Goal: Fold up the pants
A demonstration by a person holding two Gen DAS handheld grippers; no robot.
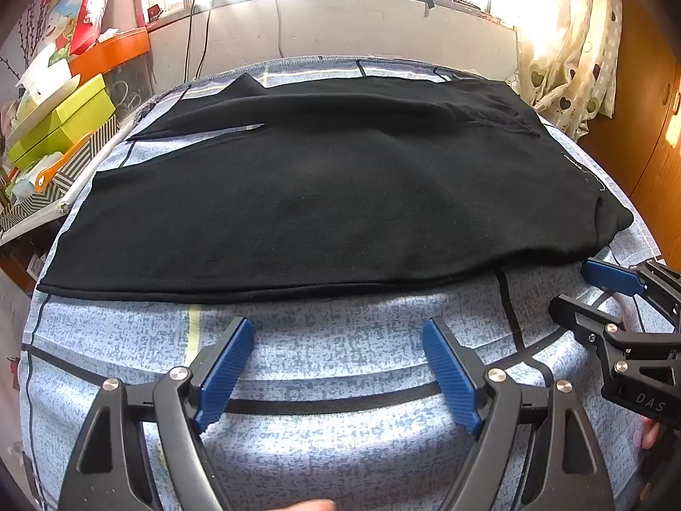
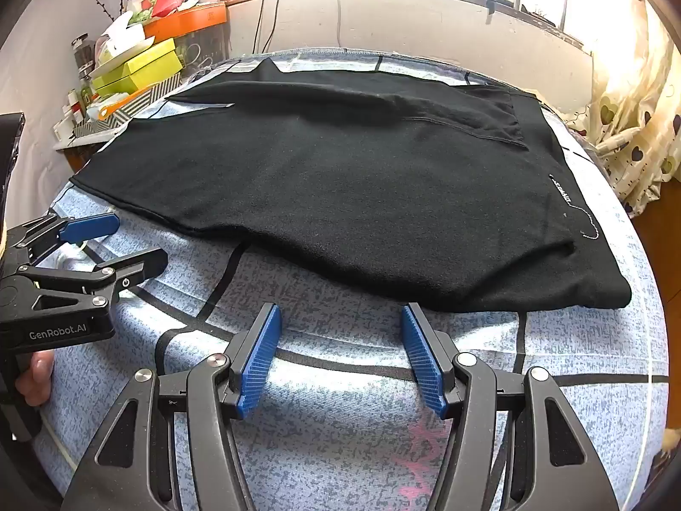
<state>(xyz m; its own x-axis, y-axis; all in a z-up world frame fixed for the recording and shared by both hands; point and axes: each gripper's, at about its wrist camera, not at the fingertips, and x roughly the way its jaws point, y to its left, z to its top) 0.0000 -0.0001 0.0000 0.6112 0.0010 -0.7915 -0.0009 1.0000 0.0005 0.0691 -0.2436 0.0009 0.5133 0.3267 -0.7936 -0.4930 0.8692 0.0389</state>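
Note:
Black pants [image 1: 323, 196] lie spread across a blue patterned bedsheet [image 1: 340, 340], legs to the left and waistband with small white lettering to the right; they also show in the right wrist view [image 2: 361, 196]. My left gripper [image 1: 338, 332] is open and empty, hovering just short of the pants' near hem. My right gripper [image 2: 340, 319] is open and empty, just short of the near edge by the waist end. Each gripper shows in the other's view: the right gripper [image 1: 574, 289] at the right, the left gripper [image 2: 136, 242] at the left.
Stacked green and orange boxes [image 1: 64, 119] crowd a shelf to the left of the bed. A heart-print curtain [image 1: 570, 55] hangs at the back right beside a wooden door [image 1: 647, 127]. Bright windows and a white wall with cables [image 1: 200, 42] run behind the bed.

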